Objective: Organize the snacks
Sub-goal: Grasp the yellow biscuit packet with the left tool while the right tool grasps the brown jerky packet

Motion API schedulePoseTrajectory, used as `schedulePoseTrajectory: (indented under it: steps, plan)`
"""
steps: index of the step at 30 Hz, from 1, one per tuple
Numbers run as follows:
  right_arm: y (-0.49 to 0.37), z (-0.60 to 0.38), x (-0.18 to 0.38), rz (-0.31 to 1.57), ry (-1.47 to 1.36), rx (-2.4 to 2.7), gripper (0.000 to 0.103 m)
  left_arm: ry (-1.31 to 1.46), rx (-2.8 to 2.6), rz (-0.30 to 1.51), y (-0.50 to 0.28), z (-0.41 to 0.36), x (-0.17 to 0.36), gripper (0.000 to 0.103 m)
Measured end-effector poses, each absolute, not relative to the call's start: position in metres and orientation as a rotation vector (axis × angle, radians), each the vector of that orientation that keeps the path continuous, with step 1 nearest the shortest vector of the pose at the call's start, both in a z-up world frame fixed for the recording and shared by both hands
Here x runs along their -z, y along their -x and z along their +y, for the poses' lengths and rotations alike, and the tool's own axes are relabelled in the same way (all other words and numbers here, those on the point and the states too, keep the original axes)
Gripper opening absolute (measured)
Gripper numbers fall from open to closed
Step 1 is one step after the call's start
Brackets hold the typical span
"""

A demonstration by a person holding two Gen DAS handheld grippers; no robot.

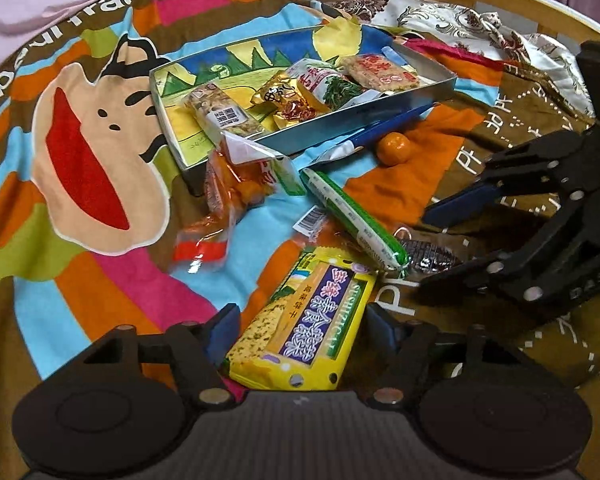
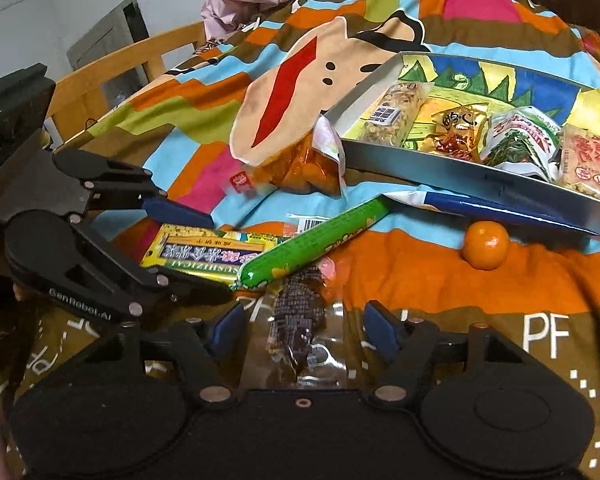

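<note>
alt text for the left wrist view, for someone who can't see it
The left gripper straddles a yellow cracker packet on a colourful cartoon blanket, jaws either side of it. Beyond lie a green sausage stick, a small orange and a tin tray holding four snacks; the right gripper reaches in.

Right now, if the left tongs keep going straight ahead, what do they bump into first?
Probably the yellow cracker pack. It lies right between the left tongs, whose pads do not clearly press it yet. Past it lies the green sausage stick.
</note>
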State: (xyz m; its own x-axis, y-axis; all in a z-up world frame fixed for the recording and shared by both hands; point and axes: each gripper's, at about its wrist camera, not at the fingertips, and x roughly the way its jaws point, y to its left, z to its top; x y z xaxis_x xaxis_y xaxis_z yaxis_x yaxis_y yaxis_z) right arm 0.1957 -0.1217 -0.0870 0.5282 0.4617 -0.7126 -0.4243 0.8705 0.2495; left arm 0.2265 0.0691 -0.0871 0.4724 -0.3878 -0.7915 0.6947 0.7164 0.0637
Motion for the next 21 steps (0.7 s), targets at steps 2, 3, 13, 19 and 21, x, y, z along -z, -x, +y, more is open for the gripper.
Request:
schedulePoseTrajectory:
  steps: [2,3,13,19,21]
  plan:
    - [-0.198,-0.120,0.089,0.867,-0.048,-0.527,0.069,-0.413,0.692,0.845,-0.227,0.068,0.088,0.070]
    - [-0.199,-0.119,0.091,0.870,-0.049,-0.524,0.068,-0.420,0.693,0.844,-0.227,0.066,0.089,0.070]
    - [-0.191,-0.116,0.083,0.891,0.001,-0.502,0.049,-0.326,0.631,0.909,-0.224,0.067,0.087,0.063]
    - [-0.175,-0.120,0.075,0.930,0.044,-0.510,0.050,-0.204,0.526,1.008,-0.220,0.068,0.078,0.061]
    - [-0.176,-0.121,0.081,0.934,0.026,-0.509,0.052,-0.194,0.505,1.023,-0.220,0.066,0.078,0.061]
